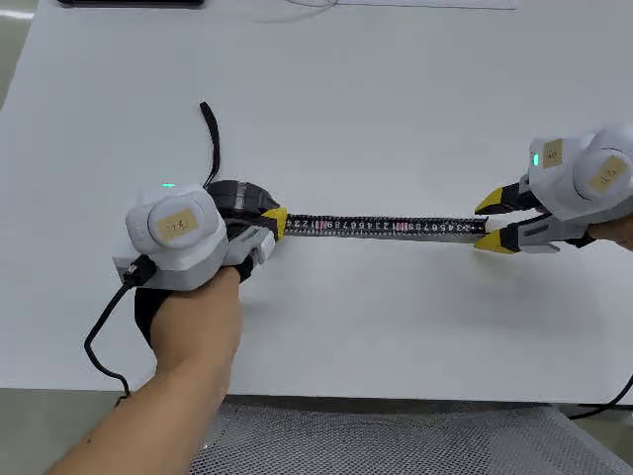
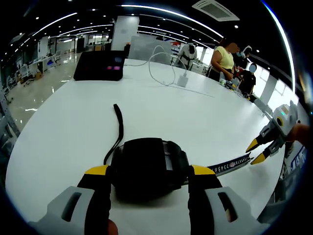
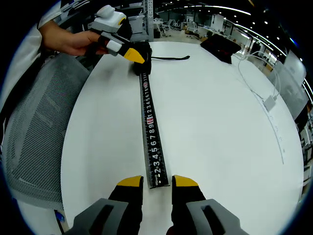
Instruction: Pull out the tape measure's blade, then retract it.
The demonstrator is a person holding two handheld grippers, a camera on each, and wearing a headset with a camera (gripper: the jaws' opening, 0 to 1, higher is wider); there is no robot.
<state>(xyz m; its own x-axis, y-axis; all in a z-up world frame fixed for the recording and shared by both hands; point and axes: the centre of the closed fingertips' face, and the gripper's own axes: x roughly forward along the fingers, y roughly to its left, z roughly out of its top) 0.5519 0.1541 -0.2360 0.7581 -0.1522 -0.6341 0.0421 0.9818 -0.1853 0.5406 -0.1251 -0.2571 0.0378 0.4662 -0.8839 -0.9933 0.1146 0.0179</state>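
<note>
Three cams on one table [image 1: 396,99], all overlapping on the blade [image 1: 386,226].
Head cam: above the near edge, tilted down and forward, mid range; left gripper [image 1: 267,234] low left, right gripper [image 1: 490,225] at the right edge. Left gripper cam: low over the table, tight on the case [image 2: 149,169] between its jaws, facing out across the table, right gripper small at far right. Right gripper cam: low at the blade's free end, looking back down the blade to the case and left gripper, far off. Each gripper cam catches the other gripper; blade and case are in all three.
</note>
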